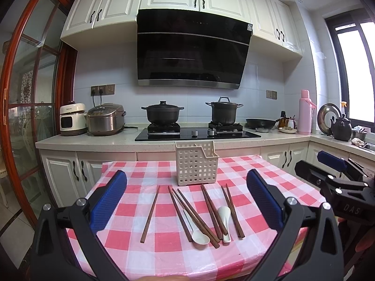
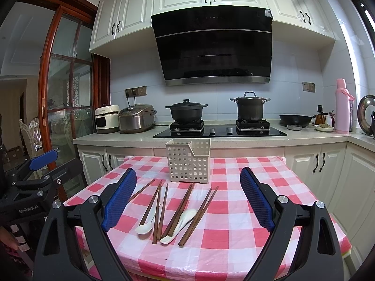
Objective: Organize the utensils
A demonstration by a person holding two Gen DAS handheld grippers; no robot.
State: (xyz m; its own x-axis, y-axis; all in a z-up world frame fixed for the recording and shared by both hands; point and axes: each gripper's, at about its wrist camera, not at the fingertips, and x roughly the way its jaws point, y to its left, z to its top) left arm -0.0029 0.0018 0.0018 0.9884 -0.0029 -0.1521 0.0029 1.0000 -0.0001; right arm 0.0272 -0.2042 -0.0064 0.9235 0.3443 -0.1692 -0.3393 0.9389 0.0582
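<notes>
Left wrist view: small table (image 1: pixel 269 175) under a pink-and-white checked plastic cloth (image 1: pixel 145 175), set before a pale counter (image 1: pixel 93 140) with white cabinets; black hob carrying two dark lidded pots (image 1: pixel 162 114), range hood (image 1: pixel 193 49) above, rice cooker (image 1: pixel 106 119) at the counter's left end, pink flask (image 1: pixel 304 112) near the window. White perforated utensil basket (image 1: pixel 196 164) stands upright at the table's far side; brown chopsticks (image 1: pixel 211 208) lie loose in front of it, fanned and overlapping, with two white spoons (image 1: pixel 198 233) among them. Left gripper (image 1: pixel 187 201) spread wide, nothing between its blue pads; right gripper (image 2: pixel 188 197) likewise spread and empty, both hovering at the near edge. Spoon handles partly hidden under chopsticks; exact chopstick count hard to make out; table's near edge cut off by the gripper frames.
</notes>
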